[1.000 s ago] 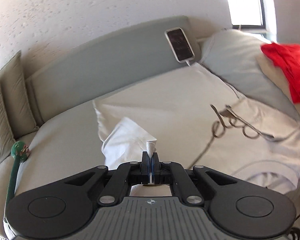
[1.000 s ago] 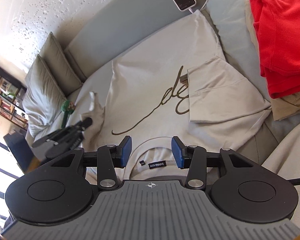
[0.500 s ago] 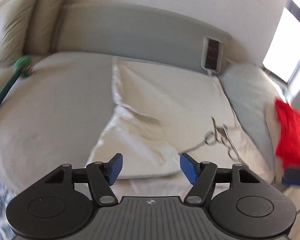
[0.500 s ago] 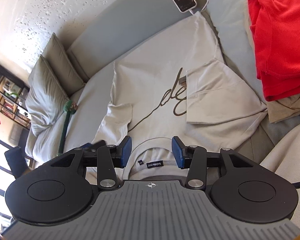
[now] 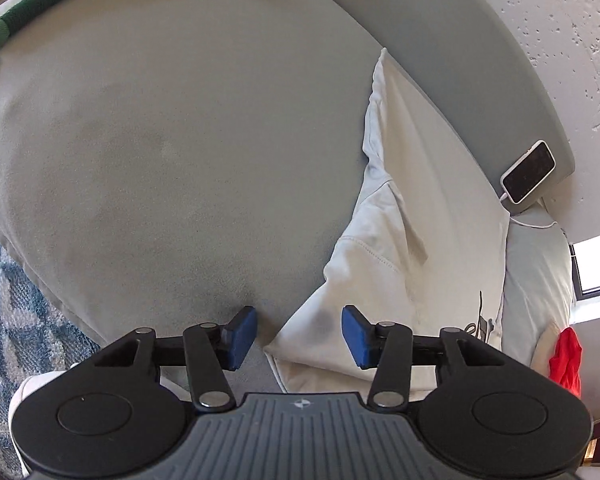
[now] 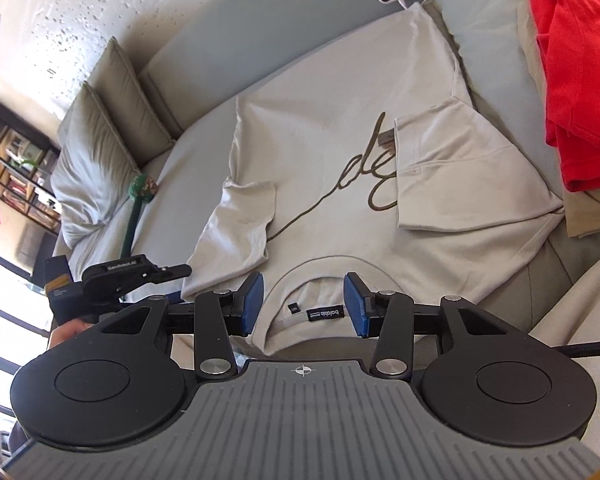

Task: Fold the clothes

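Note:
A beige T-shirt (image 6: pixel 340 152) with brown script lies face up on the grey sofa seat (image 5: pixel 160 140), collar nearest me. Its one sleeve (image 6: pixel 460 176) is folded in over the chest. The other sleeve (image 6: pixel 240 232) lies loosely at the shirt's side. My left gripper (image 5: pixel 299 336) hovers low over that sleeve's corner (image 5: pixel 320 332); its jaws are closing, the cloth lies between them, and the pads do not press on it. In the right wrist view the left gripper (image 6: pixel 180 270) shows side-on. My right gripper (image 6: pixel 304 306) stands open over the collar (image 6: pixel 312 280).
A red garment (image 6: pixel 580 60) lies on a beige one (image 6: pixel 592 212) at the right. A phone (image 5: pixel 528 178) on a cable leans on the backrest. A green stick toy (image 6: pixel 140 196) and pillows (image 6: pixel 92 152) sit at the left. A blue patterned rug (image 5: pixel 20 300) lies below the seat edge.
The left gripper let go of the sleeve tip, opened wide, rolled and swung down to the sleeve's near corner, then began narrowing. The sleeve now lies flat. The right gripper stayed put.

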The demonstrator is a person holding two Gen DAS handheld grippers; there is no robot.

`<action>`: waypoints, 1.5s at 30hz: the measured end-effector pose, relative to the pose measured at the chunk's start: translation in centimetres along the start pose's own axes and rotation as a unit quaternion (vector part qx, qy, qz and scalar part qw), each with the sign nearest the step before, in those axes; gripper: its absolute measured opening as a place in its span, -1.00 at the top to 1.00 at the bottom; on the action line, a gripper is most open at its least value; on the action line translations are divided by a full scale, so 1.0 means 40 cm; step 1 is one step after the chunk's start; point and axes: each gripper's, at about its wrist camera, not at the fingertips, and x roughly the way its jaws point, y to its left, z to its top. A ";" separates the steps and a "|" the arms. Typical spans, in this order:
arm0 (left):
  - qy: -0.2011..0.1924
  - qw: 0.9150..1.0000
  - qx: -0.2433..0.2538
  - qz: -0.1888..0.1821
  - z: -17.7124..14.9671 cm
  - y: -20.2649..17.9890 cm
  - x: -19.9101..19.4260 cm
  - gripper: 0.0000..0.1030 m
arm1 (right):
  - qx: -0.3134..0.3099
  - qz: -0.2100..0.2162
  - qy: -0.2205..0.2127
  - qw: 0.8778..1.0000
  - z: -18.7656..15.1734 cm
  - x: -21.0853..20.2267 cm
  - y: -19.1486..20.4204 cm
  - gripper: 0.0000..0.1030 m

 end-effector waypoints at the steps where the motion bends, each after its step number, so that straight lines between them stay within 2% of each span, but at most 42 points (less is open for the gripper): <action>1: 0.001 1.000 0.000 0.000 0.001 0.000 0.004 0.29 | 0.001 -0.001 0.002 1.000 -0.001 0.001 0.000 0.08; 2: 0.005 1.000 0.002 -0.002 0.002 0.000 0.008 0.49 | 0.002 -0.002 0.003 1.000 -0.002 0.003 0.000 0.08; 3: 0.007 1.000 0.006 -0.003 -0.001 -0.003 0.011 0.93 | 0.002 -0.003 0.005 1.000 -0.003 0.004 0.001 0.08; 4: 0.009 1.000 0.009 -0.004 -0.005 -0.005 0.013 0.99 | 0.002 -0.004 0.006 1.000 -0.004 0.006 0.002 0.08; 5: 0.011 1.000 0.013 -0.004 -0.009 -0.008 0.015 0.99 | 0.002 -0.005 0.008 1.000 -0.006 0.008 0.002 0.08; 8: -0.022 0.999 0.042 0.004 -0.034 -0.031 -0.012 1.00 | -0.001 -0.006 0.013 1.000 -0.008 0.014 0.005 0.09; 9: -0.043 0.998 0.052 0.015 -0.043 -0.040 -0.032 1.00 | -0.002 -0.007 0.014 1.000 -0.008 0.014 0.006 0.09; 11: -0.051 0.997 0.046 0.036 -0.051 -0.038 -0.049 1.00 | -0.004 -0.008 0.016 1.000 -0.009 0.014 0.004 0.09; 13: -0.022 0.998 0.029 0.046 -0.048 -0.017 -0.027 0.97 | -0.002 -0.011 0.018 1.000 -0.009 0.016 -0.001 0.08; 15: -0.019 0.997 0.046 0.060 -0.049 -0.029 -0.012 0.92 | 0.003 -0.013 0.022 1.000 -0.009 0.021 -0.010 0.08; 17: -0.017 0.996 0.055 0.071 -0.051 -0.047 -0.009 0.80 | 0.006 -0.013 0.026 1.000 -0.010 0.024 -0.016 0.09; 18: -0.020 0.994 0.066 0.084 -0.055 -0.059 -0.018 0.65 | 0.006 -0.014 0.027 1.000 -0.011 0.025 -0.019 0.09; 19: -0.028 0.992 0.075 0.102 -0.061 -0.069 -0.034 0.41 | 0.005 -0.018 0.024 1.000 -0.011 0.023 -0.023 0.09; 21: -0.078 0.983 0.099 0.134 -0.084 -0.102 -0.078 0.33 | 0.008 -0.031 0.009 0.999 -0.006 0.010 -0.035 0.09; 23: -0.134 0.973 0.134 0.131 -0.102 -0.134 -0.119 0.35 | 0.013 -0.045 -0.009 0.999 0.007 -0.001 -0.055 0.09; 24: -0.148 0.971 0.153 0.113 -0.105 -0.157 -0.122 0.44 | 0.018 -0.055 -0.022 0.998 0.018 -0.003 -0.065 0.09; 25: -0.161 0.967 0.171 0.095 -0.107 -0.181 -0.125 0.63 | 0.019 -0.067 -0.037 0.997 0.030 -0.002 -0.072 0.09; 27: -0.148 0.966 0.202 0.068 -0.098 -0.227 -0.090 0.83 | 0.011 -0.104 -0.066 0.992 0.059 0.015 -0.078 0.13; 28: -0.130 0.969 0.204 0.059 -0.088 -0.240 -0.054 0.95 | 0.006 -0.118 -0.072 0.990 0.074 0.032 -0.079 0.23; 30: -0.106 0.972 0.207 0.044 -0.073 -0.258 0.018 0.97 | 0.003 -0.135 -0.075 0.988 0.099 0.066 -0.087 0.40; 31: -0.101 0.972 0.208 0.039 -0.069 -0.263 0.052 0.97 | 0.005 -0.136 -0.072 0.988 0.105 0.082 -0.094 0.40; 32: -0.106 0.969 0.218 0.046 -0.065 -0.267 0.080 0.97 | 0.007 -0.135 -0.065 0.989 0.108 0.098 -0.099 0.40; 34: -0.100 0.963 0.235 0.088 -0.052 -0.265 0.134 0.96 | 0.008 -0.133 -0.047 0.990 0.108 0.125 -0.107 0.35; 35: -0.081 0.963 0.233 0.109 -0.045 -0.258 0.151 0.96 | 0.003 -0.135 -0.035 0.990 0.104 0.137 -0.109 0.35; 39: -0.038 0.955 0.265 0.126 -0.073 -0.261 0.118 0.95 | -0.030 -0.169 0.022 0.985 0.076 0.174 -0.117 0.37; 41: -0.028 0.954 0.273 0.125 -0.086 -0.262 0.078 0.92 | -0.040 -0.174 0.024 0.984 0.069 0.160 -0.117 0.37; 43: -0.052 0.955 0.275 0.095 -0.085 -0.271 0.040 0.88 | -0.040 -0.170 0.016 0.985 0.070 0.143 -0.120 0.37; 45: -0.078 0.954 0.281 0.071 -0.077 -0.288 0.010 0.81 | -0.027 -0.159 -0.012 0.987 0.093 0.124 -0.127 0.36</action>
